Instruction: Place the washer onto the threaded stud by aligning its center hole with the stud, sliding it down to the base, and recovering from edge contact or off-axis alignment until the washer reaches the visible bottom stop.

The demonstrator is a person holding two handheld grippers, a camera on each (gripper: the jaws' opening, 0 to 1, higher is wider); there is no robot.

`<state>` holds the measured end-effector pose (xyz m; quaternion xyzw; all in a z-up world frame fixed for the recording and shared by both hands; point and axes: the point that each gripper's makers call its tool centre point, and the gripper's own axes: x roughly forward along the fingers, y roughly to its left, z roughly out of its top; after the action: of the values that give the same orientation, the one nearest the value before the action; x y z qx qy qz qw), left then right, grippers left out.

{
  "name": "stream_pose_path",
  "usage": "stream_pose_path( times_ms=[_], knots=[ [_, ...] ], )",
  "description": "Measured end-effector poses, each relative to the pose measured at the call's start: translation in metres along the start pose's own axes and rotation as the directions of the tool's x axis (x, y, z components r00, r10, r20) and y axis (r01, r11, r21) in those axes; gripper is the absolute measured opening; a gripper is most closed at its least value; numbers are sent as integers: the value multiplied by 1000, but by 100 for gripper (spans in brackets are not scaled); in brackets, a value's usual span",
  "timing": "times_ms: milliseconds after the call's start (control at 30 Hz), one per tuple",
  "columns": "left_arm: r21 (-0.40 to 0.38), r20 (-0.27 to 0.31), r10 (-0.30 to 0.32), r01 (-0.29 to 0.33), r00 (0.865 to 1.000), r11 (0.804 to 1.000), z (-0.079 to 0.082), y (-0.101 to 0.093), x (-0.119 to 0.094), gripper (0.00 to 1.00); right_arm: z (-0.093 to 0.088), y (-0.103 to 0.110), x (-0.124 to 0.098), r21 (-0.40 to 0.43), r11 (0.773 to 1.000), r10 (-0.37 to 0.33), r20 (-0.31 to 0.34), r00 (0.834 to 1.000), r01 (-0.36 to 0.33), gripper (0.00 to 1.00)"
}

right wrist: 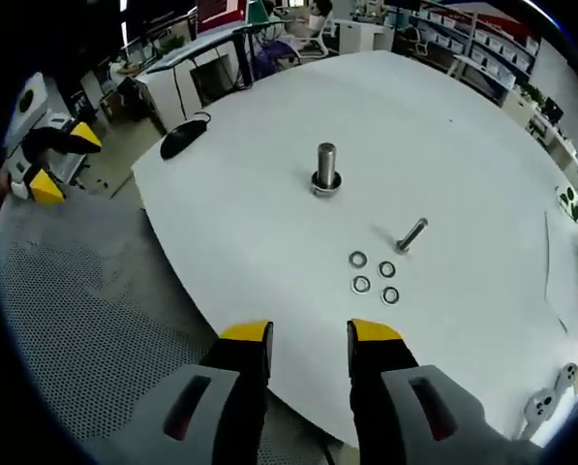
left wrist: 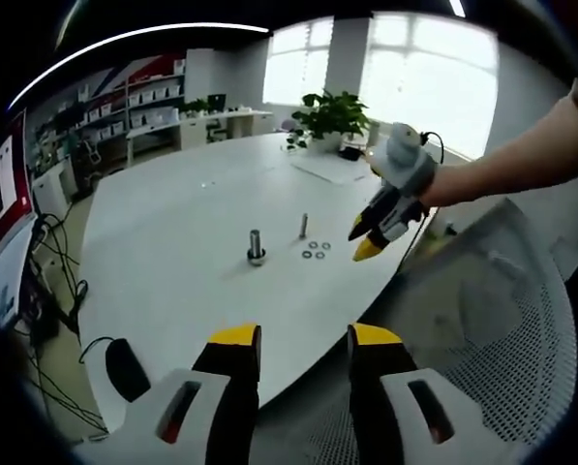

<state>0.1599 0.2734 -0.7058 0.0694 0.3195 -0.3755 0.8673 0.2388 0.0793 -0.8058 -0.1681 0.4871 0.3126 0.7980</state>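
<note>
Right gripper view: four washers [right wrist: 374, 275], two studs [right wrist: 326, 168] on table [right wrist: 269, 232]; both claws [right wrist: 311, 336] spread, empty.

Left tongs [left wrist: 303, 339]: 2 black jaws with yellow tips, pale grey housings, a dark slot with a red mark in each. Right tongs [right wrist: 310, 334]: same colours and build; seen from the left gripper view [left wrist: 364, 237], grey rounded body, thin black cable, bare forearm [left wrist: 521, 160] behind.

L gripper [left wrist: 303, 337] jaws apart, R gripper [right wrist: 311, 332] likewise
</note>
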Motion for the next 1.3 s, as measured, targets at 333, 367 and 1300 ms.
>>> stream_pose_path(
  times_ms=[333,367,1300],
  knots=[
    [-19,10,16,-16,1000,1000,1,4,-1,33,12,-26,21,17,1000,-19,-13,1000,19,31],
    [-29,11,17,-17,1000,999,0,5,-1,33,14,-29,23,22,999,-22,-13,1000,23,31],
    [-20,-8,46,-46,999,999,-2,10,-1,33,19,-40,76,-47,999,6,-174,985,-15,26]
  ],
)
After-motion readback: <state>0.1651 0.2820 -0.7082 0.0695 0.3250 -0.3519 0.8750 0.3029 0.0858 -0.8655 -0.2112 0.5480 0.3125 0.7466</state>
